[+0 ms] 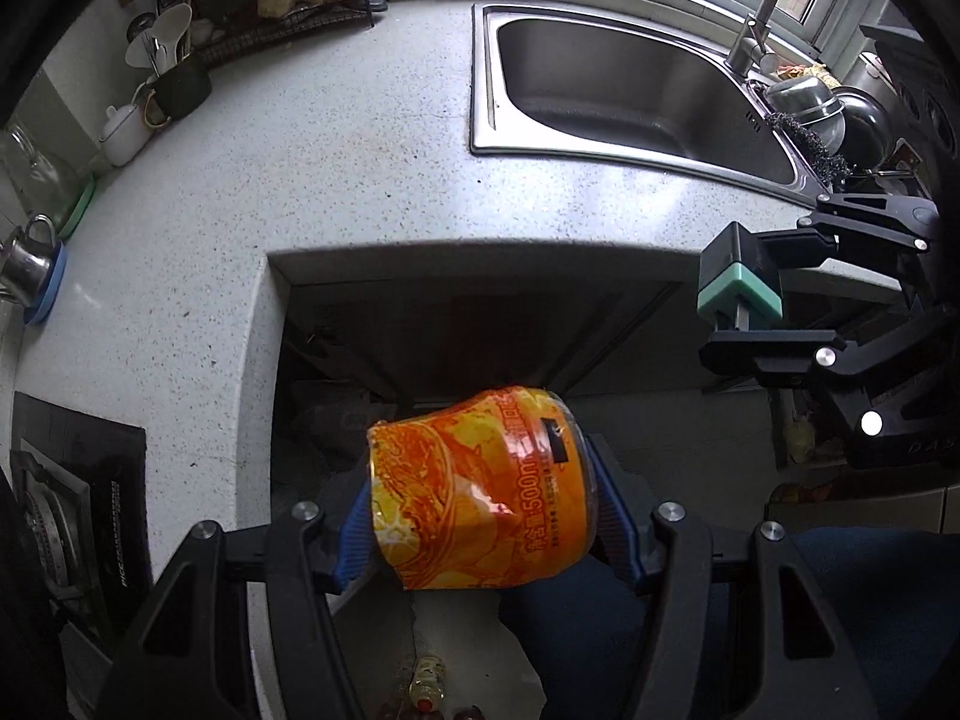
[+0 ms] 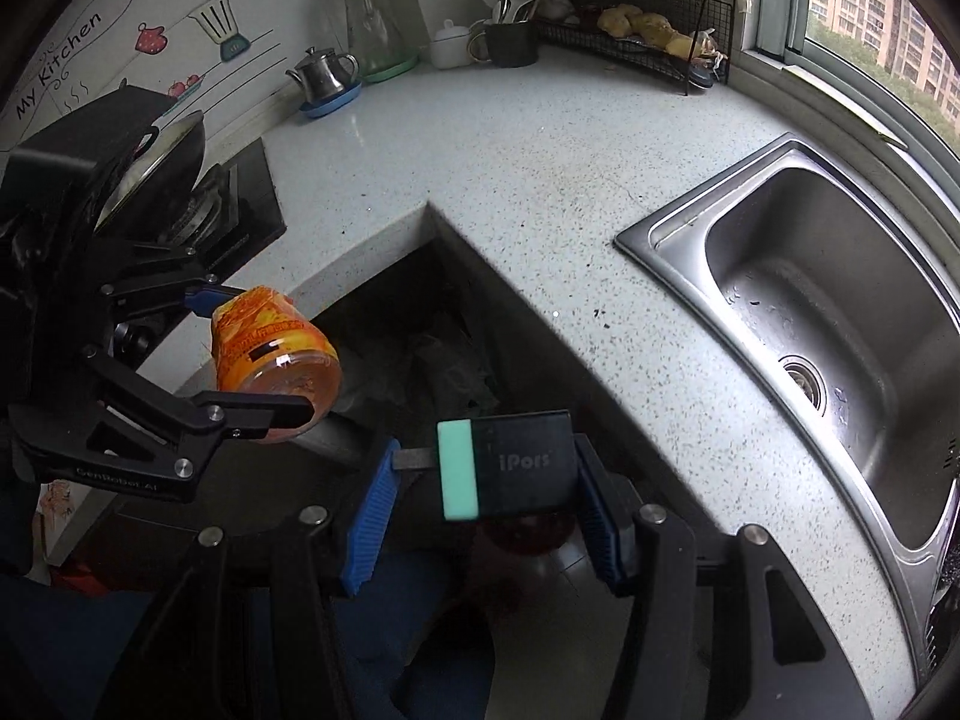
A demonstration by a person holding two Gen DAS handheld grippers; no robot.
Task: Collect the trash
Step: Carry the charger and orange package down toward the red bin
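Fingers of my left gripper (image 1: 483,516) pinch a crumpled orange plastic bottle with printed label (image 1: 480,489), lying sideways between the blue pads, out past the edge of the speckled white stone countertop (image 1: 360,180). My right gripper (image 2: 483,507) clamps a small black box with a mint-green end (image 2: 504,465), marked "iPors", also off the counter's inner corner. Behind lies the stainless steel sink (image 2: 840,312).

Counter (image 2: 540,192) bare between sink (image 2: 840,324) and rack (image 2: 630,30).
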